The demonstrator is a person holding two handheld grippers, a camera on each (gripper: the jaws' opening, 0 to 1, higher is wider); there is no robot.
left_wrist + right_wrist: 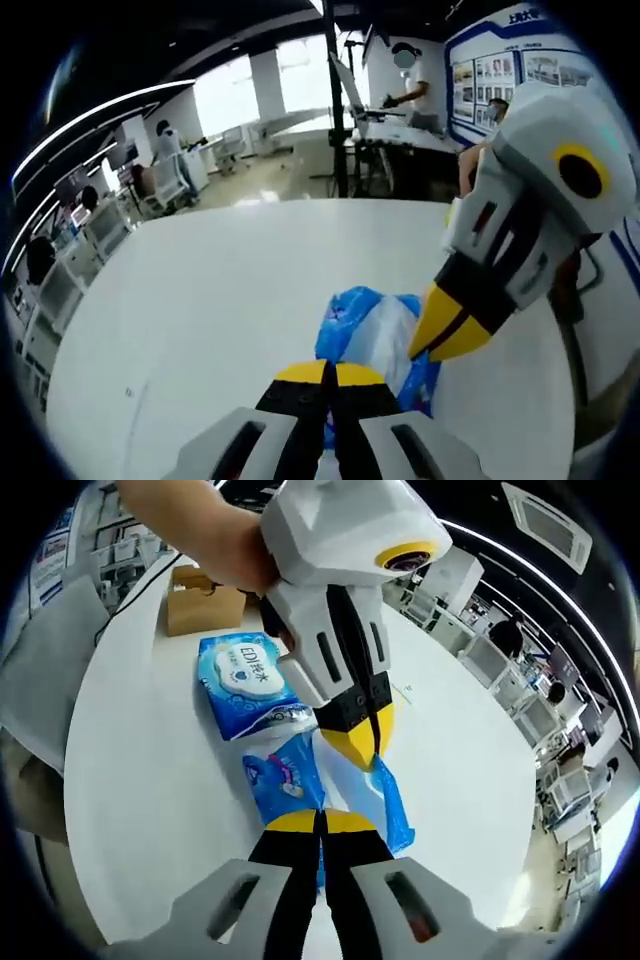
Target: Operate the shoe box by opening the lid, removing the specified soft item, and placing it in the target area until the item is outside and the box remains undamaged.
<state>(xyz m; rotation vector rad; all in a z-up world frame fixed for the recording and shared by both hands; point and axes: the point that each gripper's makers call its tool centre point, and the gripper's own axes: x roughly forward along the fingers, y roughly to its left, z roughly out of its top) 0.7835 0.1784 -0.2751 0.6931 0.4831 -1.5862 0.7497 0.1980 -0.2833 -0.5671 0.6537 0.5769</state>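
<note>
Pinching the near edge of a blue tissue pack (325, 785), the right gripper (320, 822) has its jaws pressed together; the left gripper (362, 742) nips its far edge. Placing seems underway; letting go comes next. Two tissue packs lie on the white table (150, 780), the second pack (245, 680) near a cardboard box (205, 605).

Readable print: one pack label

In the right gripper view, the flat blue-and-white soft plastic tissue pack (243, 683) lying on the white bench (140, 780) bears "EDI" followed by unclear characters. Print on the crinkled blue wrapper (285, 775) and the wall boards (500, 75) is too small to read.
</note>
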